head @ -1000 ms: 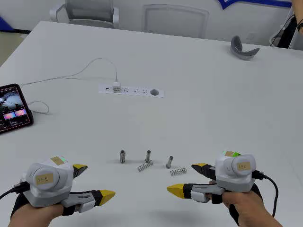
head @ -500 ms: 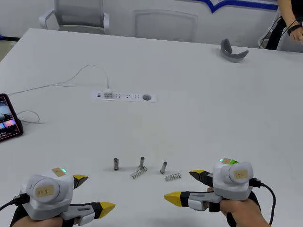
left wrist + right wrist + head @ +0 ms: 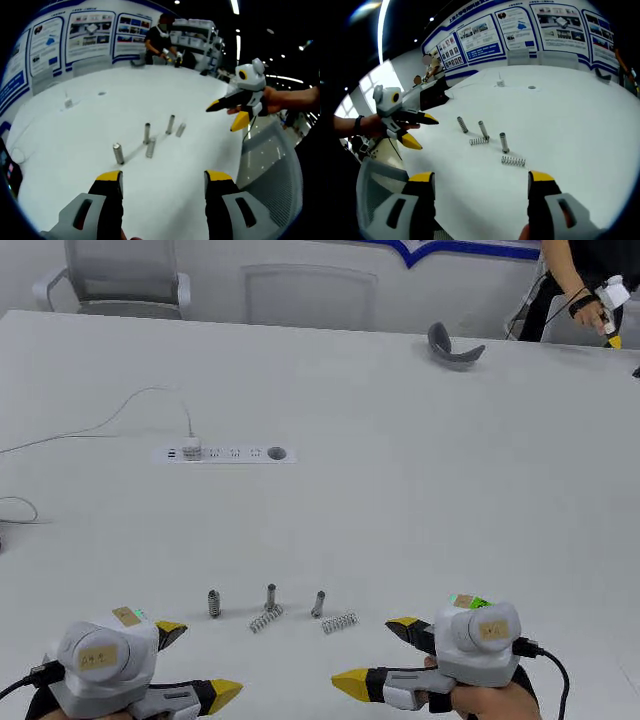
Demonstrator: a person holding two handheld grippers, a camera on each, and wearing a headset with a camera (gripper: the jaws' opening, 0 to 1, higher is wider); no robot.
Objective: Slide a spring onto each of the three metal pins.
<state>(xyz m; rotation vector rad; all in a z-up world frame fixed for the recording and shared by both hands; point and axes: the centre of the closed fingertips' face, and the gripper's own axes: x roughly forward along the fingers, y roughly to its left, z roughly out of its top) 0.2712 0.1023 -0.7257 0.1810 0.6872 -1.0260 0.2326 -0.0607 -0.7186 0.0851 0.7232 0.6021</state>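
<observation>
Three short metal pins stand in a row on the white table (image 3: 420, 490). The left pin (image 3: 214, 603) (image 3: 118, 153) (image 3: 462, 124) carries a spring. The middle pin (image 3: 270, 595) (image 3: 147, 133) (image 3: 483, 129) and right pin (image 3: 319, 603) (image 3: 170, 124) (image 3: 504, 142) are bare. One loose spring (image 3: 265, 619) (image 3: 150, 148) (image 3: 479, 141) lies by the middle pin, another loose spring (image 3: 340, 622) (image 3: 180, 130) (image 3: 513, 160) by the right pin. My left gripper (image 3: 197, 660) (image 3: 162, 176) is open, near and left of the pins. My right gripper (image 3: 377, 653) (image 3: 481, 176) is open at their right, holding nothing.
A white power strip (image 3: 225, 454) with a plug and cable (image 3: 110, 420) lies mid-table. A grey curved object (image 3: 452, 347) rests at the far edge. Chairs (image 3: 310, 295) stand behind the table. A person's hand (image 3: 600, 305) holds another gripper at the top right.
The head camera has swung right, so the whole scene has shifted left and the tablet has left the picture. Pins, springs and both grippers keep their places.
</observation>
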